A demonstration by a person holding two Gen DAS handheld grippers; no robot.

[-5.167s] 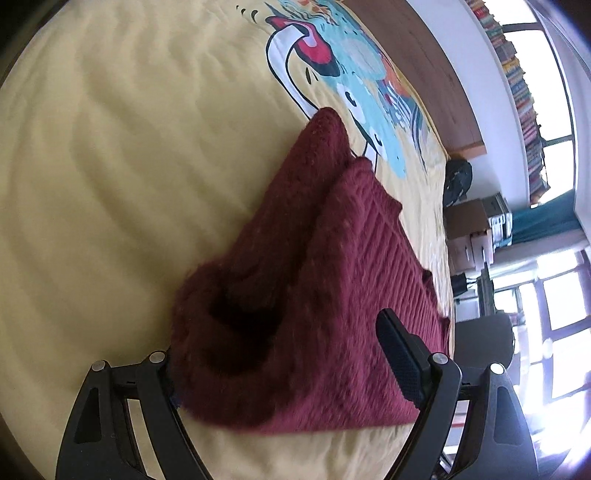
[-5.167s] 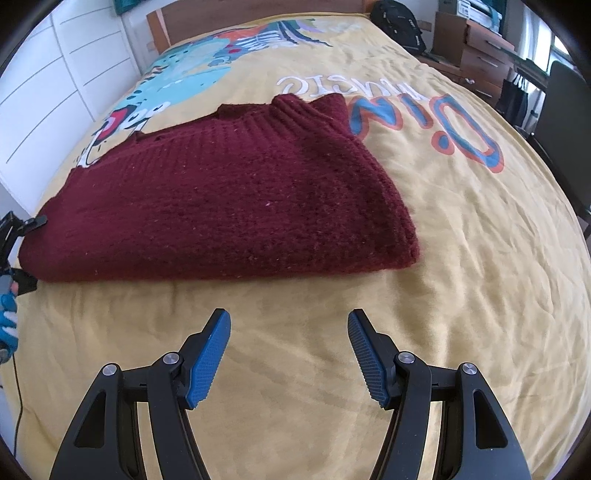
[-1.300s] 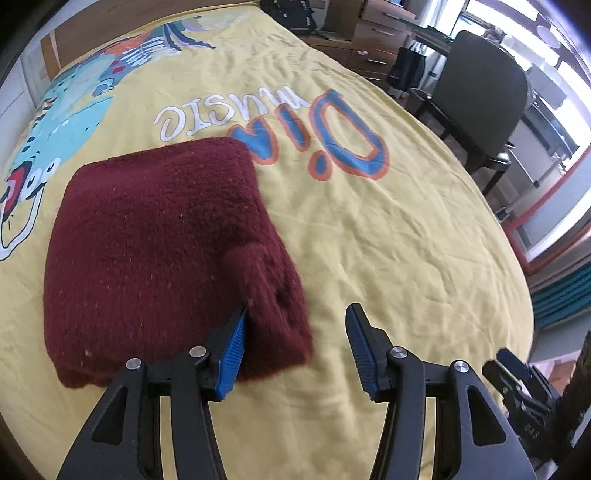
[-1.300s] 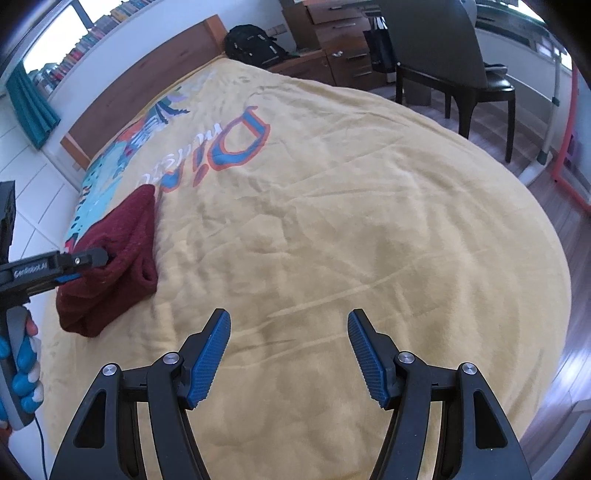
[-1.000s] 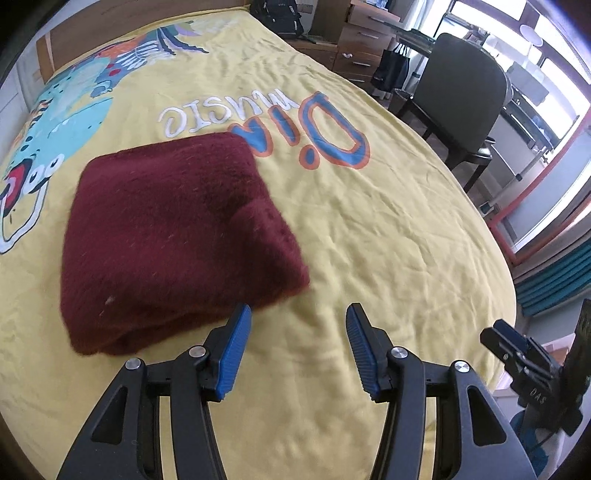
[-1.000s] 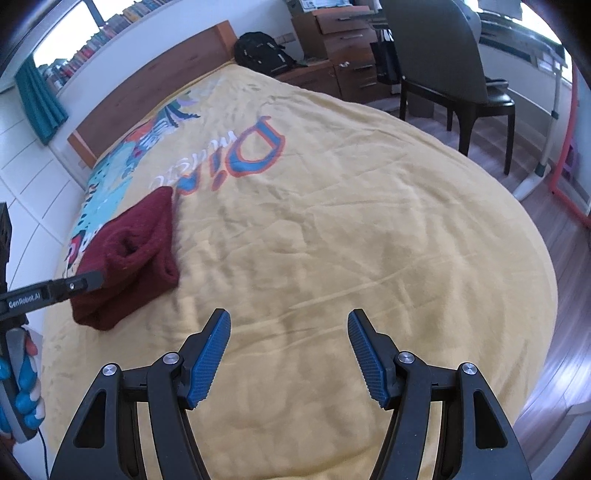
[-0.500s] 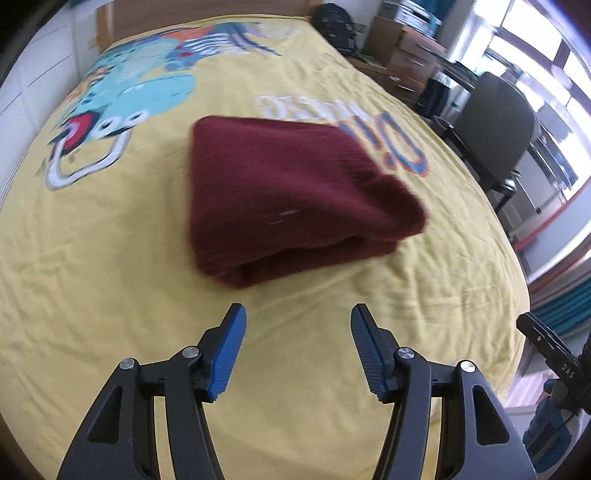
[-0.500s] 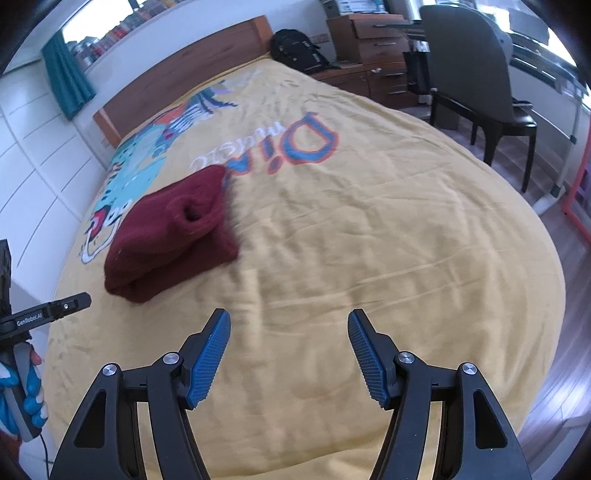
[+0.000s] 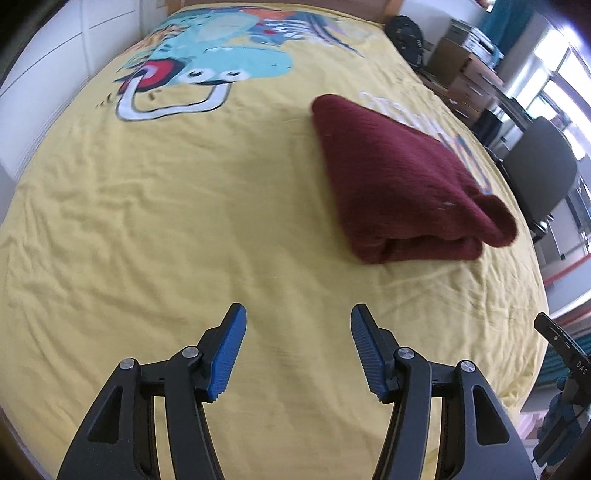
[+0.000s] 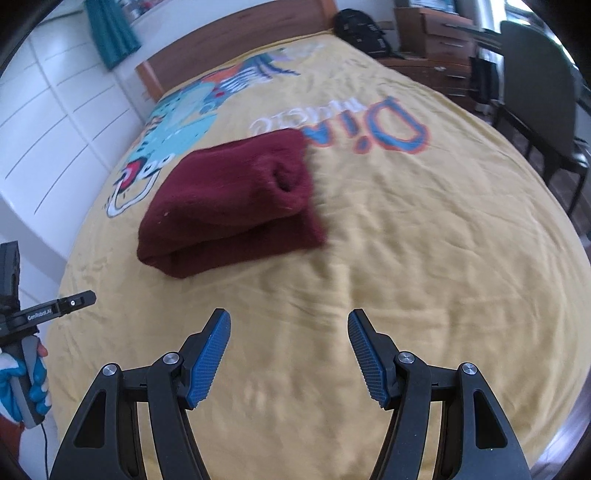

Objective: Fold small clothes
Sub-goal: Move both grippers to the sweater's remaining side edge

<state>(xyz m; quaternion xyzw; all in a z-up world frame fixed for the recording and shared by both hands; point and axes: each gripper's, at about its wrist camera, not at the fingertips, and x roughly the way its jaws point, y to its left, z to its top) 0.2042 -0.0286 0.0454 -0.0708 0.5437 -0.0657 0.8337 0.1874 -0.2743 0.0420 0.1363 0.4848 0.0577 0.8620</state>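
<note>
Left gripper (image 9: 297, 349): jaws spread wide, empty, blue pads facing each other over bare cover. Nothing between them.

Right gripper (image 10: 290, 352): jaws likewise spread wide, empty, poised above the cover with nothing in its span.

Sweater (image 9: 399, 177): dark red knit, folded into a compact thick bundle, lying flat on the bed cover. From the left gripper it lies ahead and to the right, well apart; from the right gripper (image 9: 561, 347), seen at the far right edge of the left view, it lies ahead and slightly to the left (image 10: 236, 199). Layered fold edge faces the grippers; a rolled tube-like opening shows at its right end in the right view. Long axis appears to run roughly left to right across the right view, angling away in the left view. Neither claw touches it; which is nearer cannot be told for certain, though the right looks more squarely lined up with it.

Bed cover (image 9: 184, 221): yellow, lightly creased, printed with a cartoon dinosaur (image 9: 214, 70) and lettering (image 10: 354, 122); the bundle partly overlaps the lettering.

Surroundings: dark office chair (image 10: 535, 62), wooden drawers (image 10: 436, 33), black backpack (image 10: 360, 31).

Status, judged: folding looks essentially complete.
</note>
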